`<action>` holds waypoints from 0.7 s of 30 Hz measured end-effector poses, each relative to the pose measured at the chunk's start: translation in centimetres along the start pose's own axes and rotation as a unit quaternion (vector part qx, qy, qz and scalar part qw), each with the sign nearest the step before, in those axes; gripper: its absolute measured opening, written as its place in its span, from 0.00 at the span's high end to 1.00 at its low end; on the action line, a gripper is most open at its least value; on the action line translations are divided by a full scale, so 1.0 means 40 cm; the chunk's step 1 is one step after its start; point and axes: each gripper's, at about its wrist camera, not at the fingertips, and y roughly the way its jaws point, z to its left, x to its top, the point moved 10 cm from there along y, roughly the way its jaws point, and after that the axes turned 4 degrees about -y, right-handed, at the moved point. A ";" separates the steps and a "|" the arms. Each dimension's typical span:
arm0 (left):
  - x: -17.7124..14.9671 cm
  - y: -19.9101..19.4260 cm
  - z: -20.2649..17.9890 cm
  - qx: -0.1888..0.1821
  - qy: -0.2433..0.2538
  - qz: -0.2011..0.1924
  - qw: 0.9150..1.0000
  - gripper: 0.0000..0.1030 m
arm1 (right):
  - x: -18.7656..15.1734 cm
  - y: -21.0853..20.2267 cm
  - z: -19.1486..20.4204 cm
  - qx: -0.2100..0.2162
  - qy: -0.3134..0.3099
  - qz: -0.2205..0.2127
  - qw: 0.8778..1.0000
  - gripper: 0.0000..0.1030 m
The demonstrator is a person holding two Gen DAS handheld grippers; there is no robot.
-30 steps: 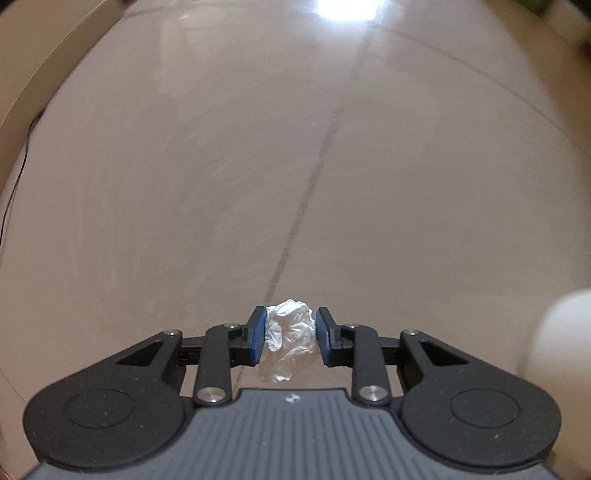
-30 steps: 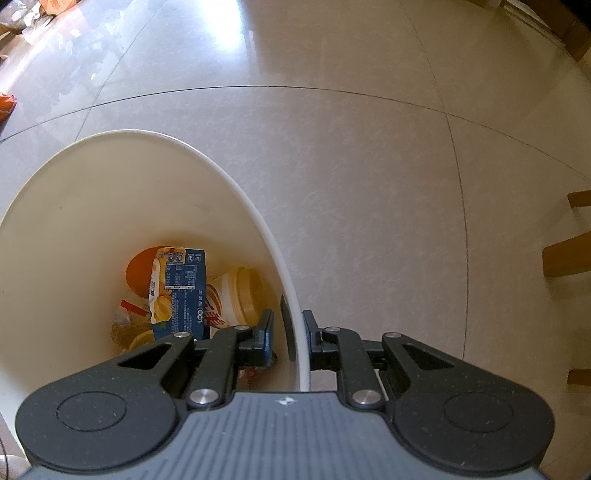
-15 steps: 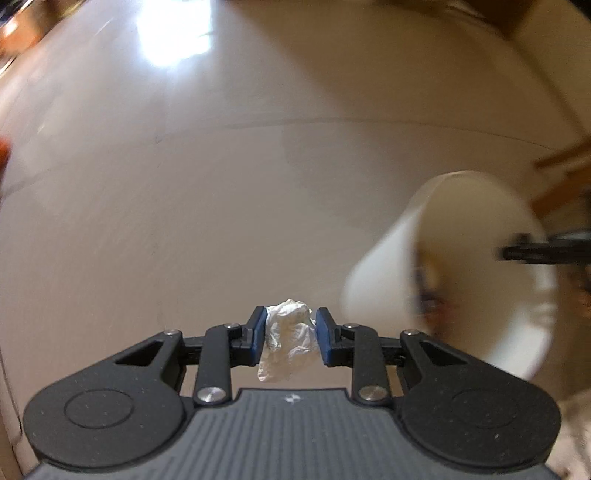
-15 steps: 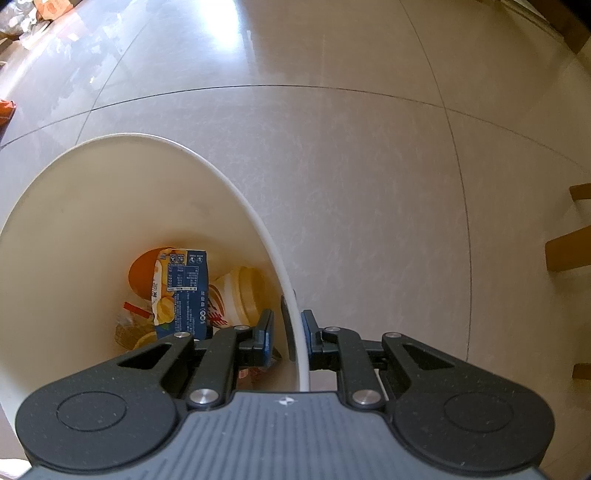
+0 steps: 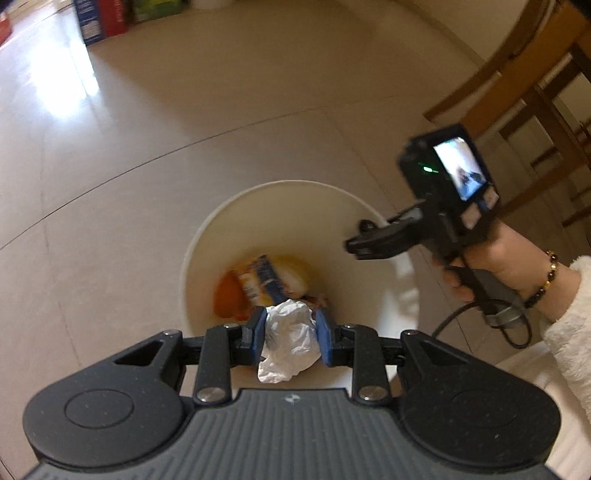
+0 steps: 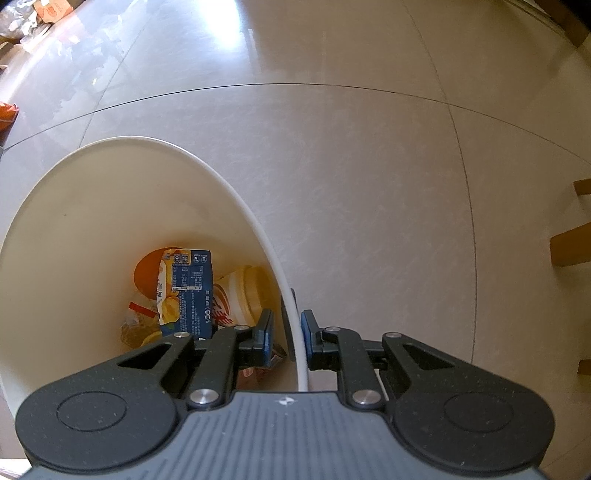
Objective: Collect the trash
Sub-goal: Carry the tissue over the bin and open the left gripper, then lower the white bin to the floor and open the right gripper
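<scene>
The left tongs pinched a crumpled white tissue between their blue pads, the wad bulging above and below the grip. Directly beneath and beyond the tissue lay the open mouth of a white trash bin, so the tissue hung over the bin's near side.

The right tongs were clamped on the bin's thin white rim, one pad inside the wall and one outside. Seen from the left tongs, the right tongs sat at the bin's right edge, held by a person's hand wearing a beaded bracelet and a fluffy white sleeve; a small lit screen showed on the back of that tool.

Just ahead of the right tongs, on the bin's bottom, lay a blue and yellow drink carton, with a cream-coloured cup to its right and an orange round thing behind its left edge.

Past the bin stretched a glossy tiled floor. To the far right of the left tongs stood wooden chair legs, and far ahead some coloured boxes sat on the floor.
</scene>
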 end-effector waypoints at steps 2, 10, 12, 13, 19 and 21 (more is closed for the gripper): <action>0.005 0.016 -0.025 -0.005 0.008 0.003 1.000 0.73 | 0.001 -0.001 -0.002 0.002 0.002 0.000 1.000 0.81; 0.017 0.077 -0.090 -0.038 0.003 0.004 0.999 0.23 | 0.000 -0.003 0.001 0.003 -0.002 0.000 1.000 0.81; 0.022 0.063 -0.094 -0.038 0.010 -0.014 0.999 0.21 | 0.000 -0.003 0.000 0.004 -0.001 0.000 1.000 0.81; 0.021 0.060 -0.096 -0.039 0.013 -0.012 0.999 0.19 | 0.000 -0.004 0.000 0.005 -0.001 0.000 1.000 0.81; 0.030 0.056 -0.089 -0.009 0.023 -0.039 0.999 0.11 | -0.003 -0.006 0.000 0.005 -0.002 0.002 1.000 0.81; 0.028 0.045 -0.083 0.011 0.034 -0.053 0.998 0.09 | -0.002 -0.006 0.000 0.005 -0.002 0.002 1.000 0.81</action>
